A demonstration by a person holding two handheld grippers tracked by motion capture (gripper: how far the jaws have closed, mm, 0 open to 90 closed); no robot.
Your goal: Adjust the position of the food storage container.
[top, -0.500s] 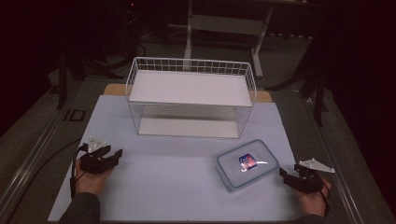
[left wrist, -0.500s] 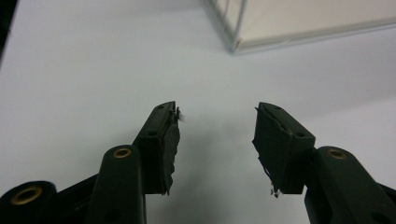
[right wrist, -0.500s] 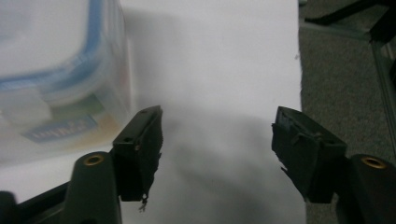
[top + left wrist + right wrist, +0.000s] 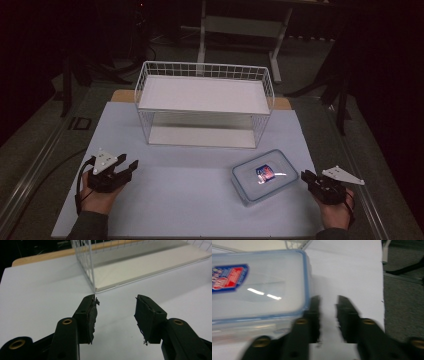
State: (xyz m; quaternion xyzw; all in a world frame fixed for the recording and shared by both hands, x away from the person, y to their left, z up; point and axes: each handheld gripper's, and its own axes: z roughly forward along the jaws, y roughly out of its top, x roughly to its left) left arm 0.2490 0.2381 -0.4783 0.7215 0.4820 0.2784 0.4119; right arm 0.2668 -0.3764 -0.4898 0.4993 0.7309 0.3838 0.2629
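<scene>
A clear plastic container [image 4: 265,176] with a blue-rimmed lid and a red and blue sticker lies on the white table sheet at the front right. In the right gripper view the container [image 4: 257,285] is close on the left, just beside the left jaw. My right gripper [image 4: 306,176] sits to the right of the container, its jaws a narrow gap apart [image 4: 328,300] with bare table between them; this view is blurred. My left gripper [image 4: 129,167] rests at the front left, open [image 4: 116,298] and holding nothing, pointing toward the wire rack.
A white wire rack [image 4: 205,102] with an upper shelf and an open lower level stands at the back centre; its near corner [image 4: 92,267] is ahead of the left gripper. The white sheet [image 4: 190,200] covers the table, with dark floor beyond the right edge [image 4: 402,290].
</scene>
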